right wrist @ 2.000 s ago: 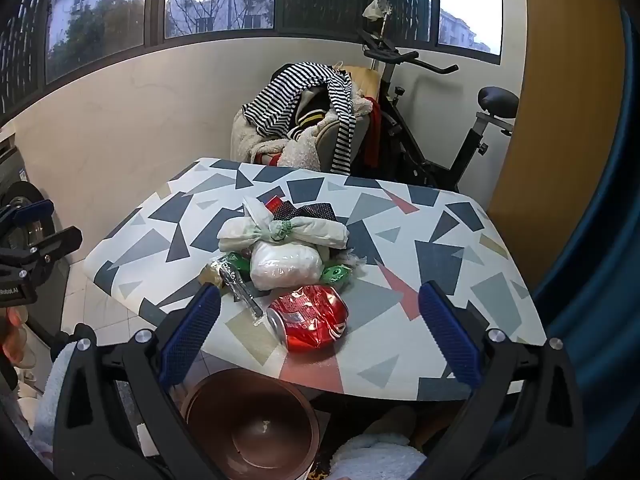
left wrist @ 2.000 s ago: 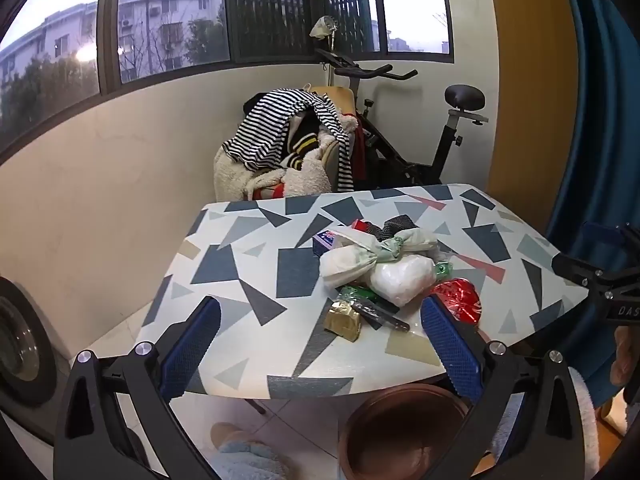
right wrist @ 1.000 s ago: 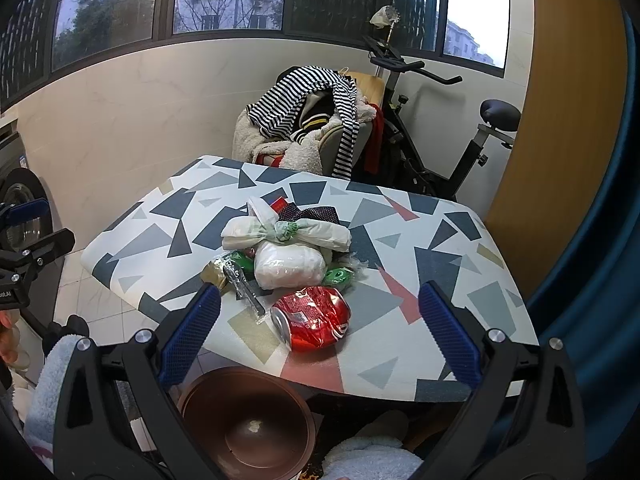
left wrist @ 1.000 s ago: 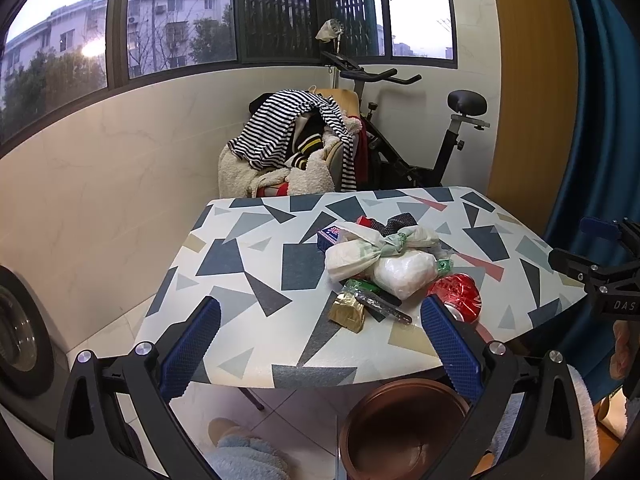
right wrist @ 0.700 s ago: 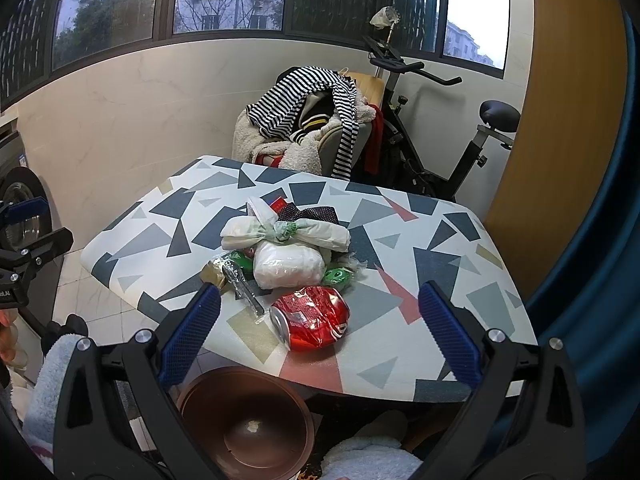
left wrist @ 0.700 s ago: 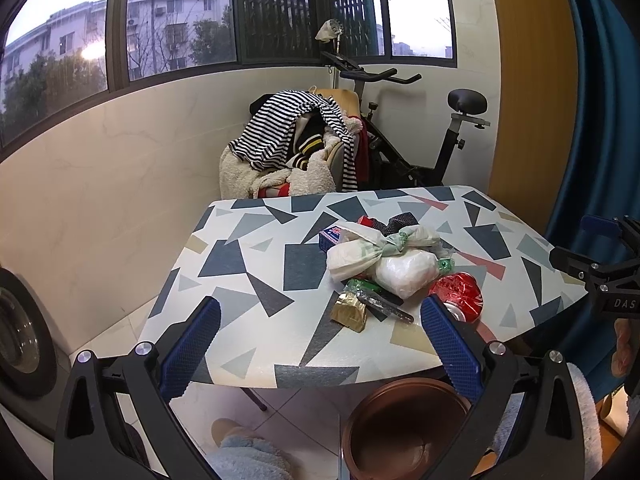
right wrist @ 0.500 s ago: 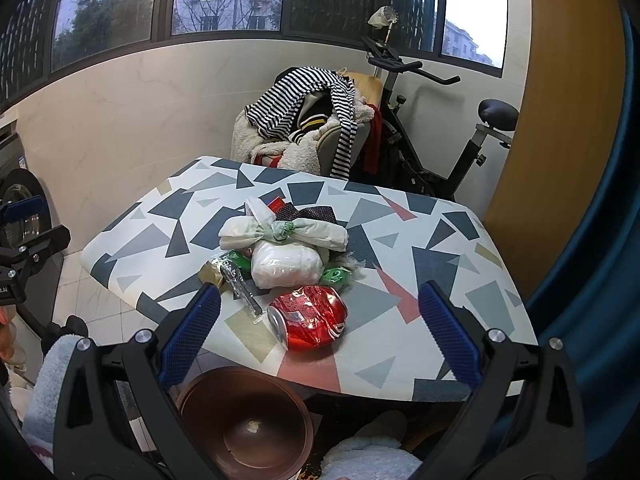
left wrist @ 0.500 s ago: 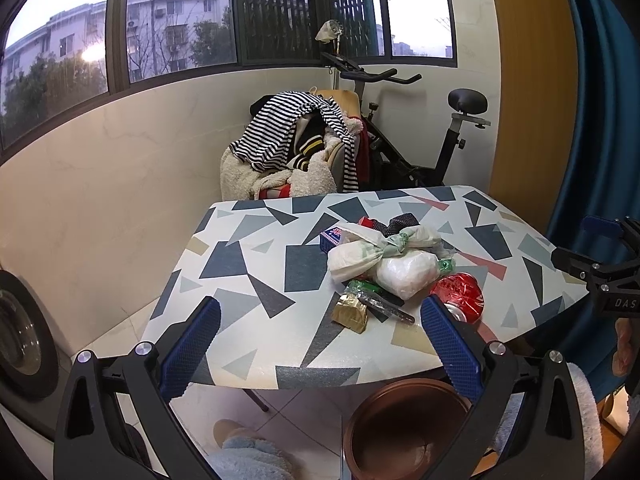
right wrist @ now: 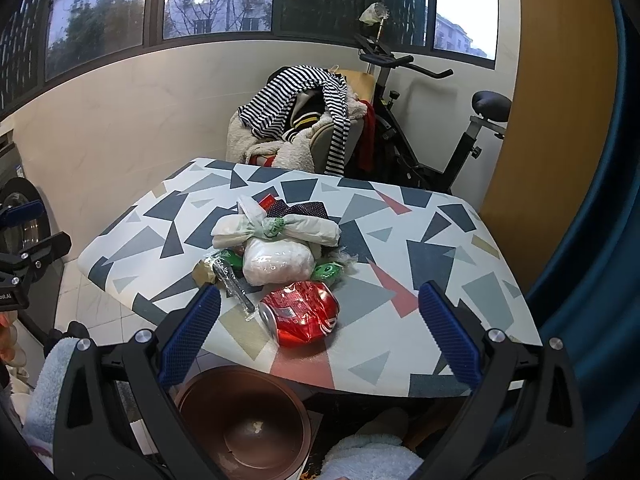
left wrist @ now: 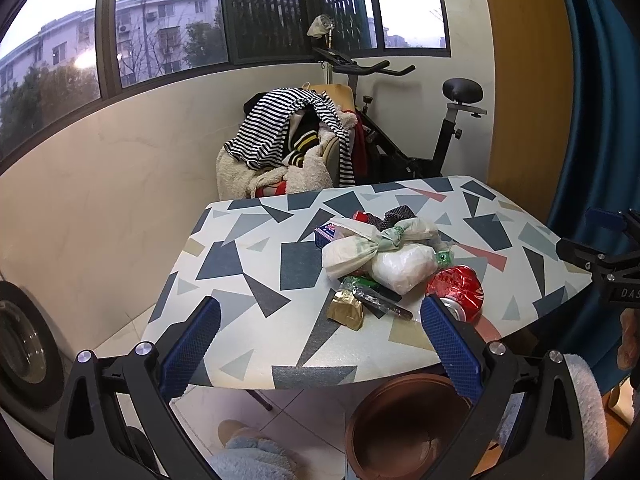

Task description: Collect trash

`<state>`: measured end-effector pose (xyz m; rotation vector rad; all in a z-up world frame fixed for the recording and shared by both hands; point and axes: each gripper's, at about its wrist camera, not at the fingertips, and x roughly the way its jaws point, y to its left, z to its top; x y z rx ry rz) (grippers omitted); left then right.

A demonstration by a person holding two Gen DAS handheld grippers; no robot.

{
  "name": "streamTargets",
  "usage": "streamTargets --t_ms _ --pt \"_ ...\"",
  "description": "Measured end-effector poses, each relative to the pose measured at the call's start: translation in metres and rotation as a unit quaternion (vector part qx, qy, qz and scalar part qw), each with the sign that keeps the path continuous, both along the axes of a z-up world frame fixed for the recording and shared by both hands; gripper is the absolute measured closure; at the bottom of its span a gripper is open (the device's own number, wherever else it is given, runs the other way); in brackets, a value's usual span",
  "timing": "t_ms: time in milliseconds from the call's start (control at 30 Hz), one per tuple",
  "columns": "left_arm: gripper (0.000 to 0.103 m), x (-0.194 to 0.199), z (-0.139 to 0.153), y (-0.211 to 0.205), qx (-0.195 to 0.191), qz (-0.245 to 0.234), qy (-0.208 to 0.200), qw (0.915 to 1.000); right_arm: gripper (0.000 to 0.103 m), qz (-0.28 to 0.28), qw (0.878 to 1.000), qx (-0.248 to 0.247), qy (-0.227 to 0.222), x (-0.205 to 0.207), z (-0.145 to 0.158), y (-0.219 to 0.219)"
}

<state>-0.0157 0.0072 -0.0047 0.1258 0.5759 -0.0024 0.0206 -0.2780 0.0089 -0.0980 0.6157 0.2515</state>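
Left wrist view: my left gripper [left wrist: 320,344] is spread wide and empty, held back off the geometric-patterned desk [left wrist: 240,256]; the trash pile sits near the front edge above the brown round plastic bin [left wrist: 404,428], "DAS" legible on the other rig. Right wrist view: right gripper [right wrist: 318,338] also wide and empty, lined up on the crushed red soda can [right wrist: 302,312] nearest the bin [right wrist: 244,420], white script unreadable.
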Motion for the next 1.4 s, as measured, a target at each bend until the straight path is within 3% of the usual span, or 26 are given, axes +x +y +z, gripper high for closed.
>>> streamTargets --t_ms 633,767,833,900,1133,1300,1400 --pt "0.005 0.004 0.004 -0.015 0.007 0.002 -0.001 1.0000 0.006 -0.004 1.000 -0.002 0.001 0.003 -0.001 -0.005" --pt "0.005 0.005 0.005 -0.008 -0.025 -0.004 -0.013 0.9996 0.006 -0.002 1.000 -0.001 -0.002 0.003 -0.002 -0.006" --pt "0.005 0.006 0.003 -0.002 -0.061 -0.033 -0.017 0.9975 0.006 -0.002 1.000 -0.001 -0.005 0.005 -0.003 -0.007" --pt "0.005 0.011 -0.002 0.004 -0.085 -0.032 -0.009 0.9958 0.006 -0.001 1.000 0.002 -0.002 0.009 -0.006 -0.008" --pt "0.005 0.028 -0.034 0.015 -0.087 -0.016 0.028 0.9957 0.005 0.001 0.999 0.022 0.024 0.024 -0.026 -0.003" --pt "0.005 0.045 -0.067 0.018 -0.075 -0.036 0.055 0.9950 0.006 0.002 0.998 0.052 0.042 0.042 -0.047 0.000" --pt "0.005 0.054 -0.084 0.021 -0.091 -0.051 0.055 0.9930 0.006 0.005 0.996 0.063 0.060 0.055 -0.060 0.002"
